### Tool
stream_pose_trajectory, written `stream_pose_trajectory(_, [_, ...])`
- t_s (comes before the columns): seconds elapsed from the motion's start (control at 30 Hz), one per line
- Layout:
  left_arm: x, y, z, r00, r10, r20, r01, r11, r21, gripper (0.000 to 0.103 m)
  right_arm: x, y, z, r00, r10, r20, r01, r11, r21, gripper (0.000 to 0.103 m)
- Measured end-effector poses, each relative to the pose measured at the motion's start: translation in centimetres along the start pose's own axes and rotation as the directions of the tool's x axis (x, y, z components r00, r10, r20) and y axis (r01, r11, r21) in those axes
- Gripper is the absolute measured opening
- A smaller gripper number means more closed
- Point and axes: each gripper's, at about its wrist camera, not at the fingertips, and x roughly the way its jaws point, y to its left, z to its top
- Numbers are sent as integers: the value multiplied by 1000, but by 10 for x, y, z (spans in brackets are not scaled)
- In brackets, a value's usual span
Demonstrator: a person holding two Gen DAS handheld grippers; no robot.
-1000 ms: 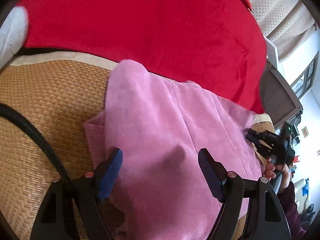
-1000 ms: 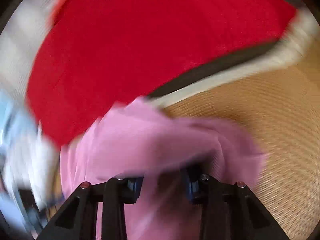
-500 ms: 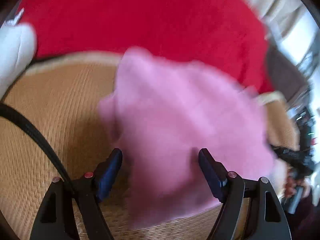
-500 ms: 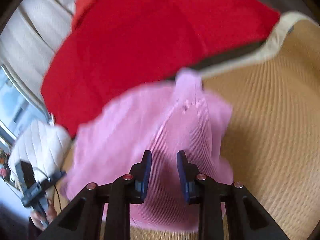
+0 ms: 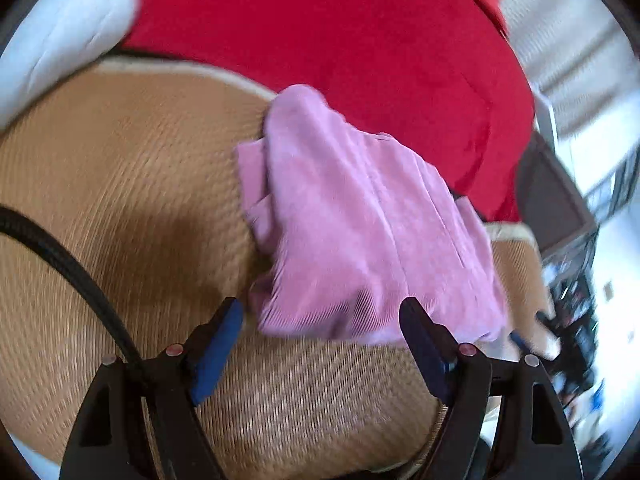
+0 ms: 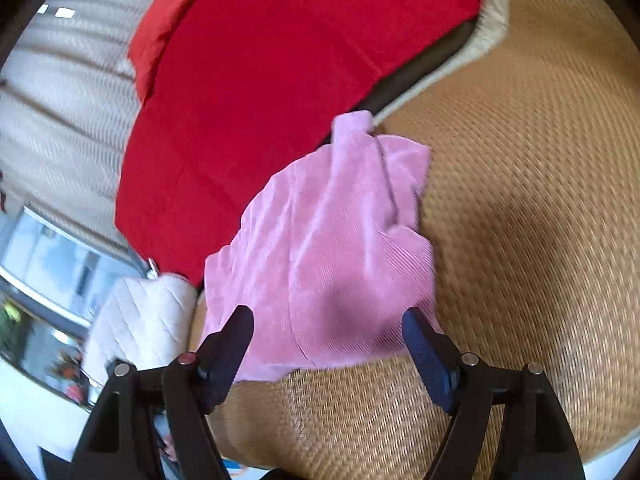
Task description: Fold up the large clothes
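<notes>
Now 1 pink garment [image 5: 360,232], 2 grippers gaping.

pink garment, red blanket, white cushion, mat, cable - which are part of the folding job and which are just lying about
Part of the job:
pink garment, folded on the woven mat
left gripper, open
right gripper, open

Just lying about:
red blanket
white cushion
black cable
</notes>
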Motion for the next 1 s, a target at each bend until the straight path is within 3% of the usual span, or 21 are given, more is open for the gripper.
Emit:
stream_pose_trajectory(0.1, [-12,13,-12,999,-40,14,41,997,-68,81,-9,-2,-2,1000,-2,29,3,999,-44,79])
stream_pose_trajectory(0.27, [-12,8,-8,999,16,35,-13,995,-99,81,19,17,4,1000,-13,17,15,994,-107,64])
stream_pose_trajectory(0.4, [-6,-20,1,987,121,109,-124,992,21,81,44,18,-2,998,-64,-6,62,987,-151,61])
stream_pose_trajectory(0.47, [9,-24,5,980,181,81,-186,981,63,81,59,12,-7,993,-107,-41,100,985,-137,54])
stream_pose_trajectory(0.5, [23,-22,8,973,229,28,-230,971,68,81,60,10,-8,993,-113,-38,107,984,-140,53])
stream_pose_trajectory(0.57, [39,-17,10,970,241,-38,-239,969,57,82,56,11,-5,993,-107,-44,100,986,-132,49])
stream_pose_trajectory(0.7, [29,-20,14,967,255,-27,-252,964,85,82,36,10,-2,997,-56,-57,50,993,-103,50])
stream_pose_trajectory(0.83, [7,-19,11,978,205,-33,-204,978,40,82,20,20,-3,999,-17,-46,11,990,-139,50])
stream_pose_trajectory(0.9, [-4,-16,1,991,126,-54,-127,992,-17,82,16,19,-2,998,16,-58,-22,995,-97,50])
stream_pose_trajectory(0.97, [-11,-14,-7,996,59,-61,-63,996,-57,82,8,11,-5,990,99,-104,-101,995,-15,50])
stream_pose_trajectory(1.0, [-14,-11,-11,998,20,-58,-25,995,-95,82,6,7,-8,989,96,-111,-96,995,1,51])
